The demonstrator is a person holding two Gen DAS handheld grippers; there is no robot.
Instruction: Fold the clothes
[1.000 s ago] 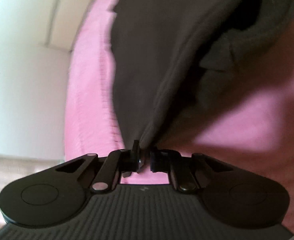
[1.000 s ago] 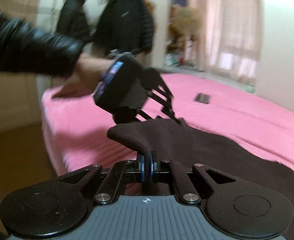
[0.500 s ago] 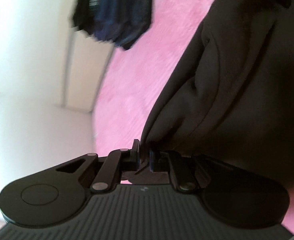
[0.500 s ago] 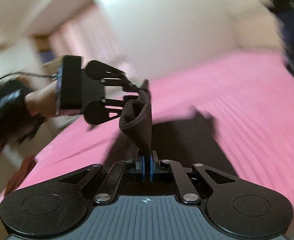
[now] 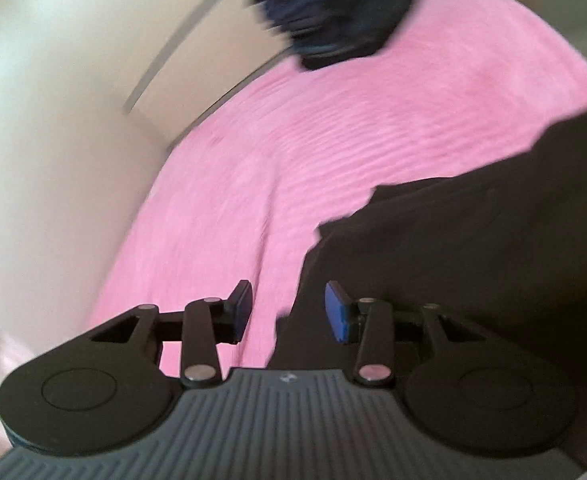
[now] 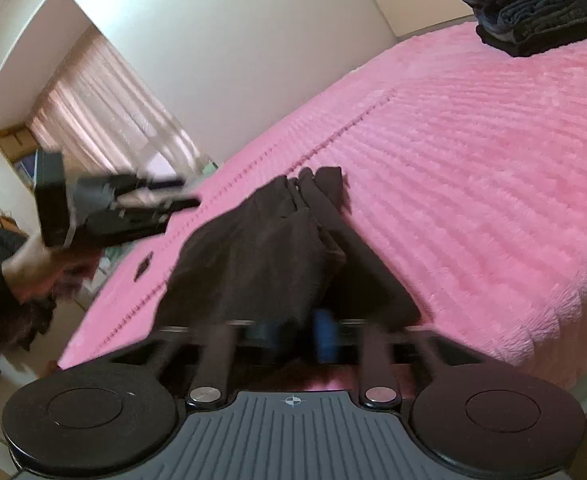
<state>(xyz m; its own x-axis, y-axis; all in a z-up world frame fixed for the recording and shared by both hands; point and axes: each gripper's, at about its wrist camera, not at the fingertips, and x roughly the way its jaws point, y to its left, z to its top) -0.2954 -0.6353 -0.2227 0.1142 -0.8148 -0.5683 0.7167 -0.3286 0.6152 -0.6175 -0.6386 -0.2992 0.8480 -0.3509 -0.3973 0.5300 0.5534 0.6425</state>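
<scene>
Left wrist: left tool open, no txt

Matt dark cloth garment lies on a fluffy, ribbed pink bedspread.

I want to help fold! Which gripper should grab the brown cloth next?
Probably the right gripper: the brown cloth lies directly at its jaws. The left gripper is open, and the cloth sits beside it.
</scene>
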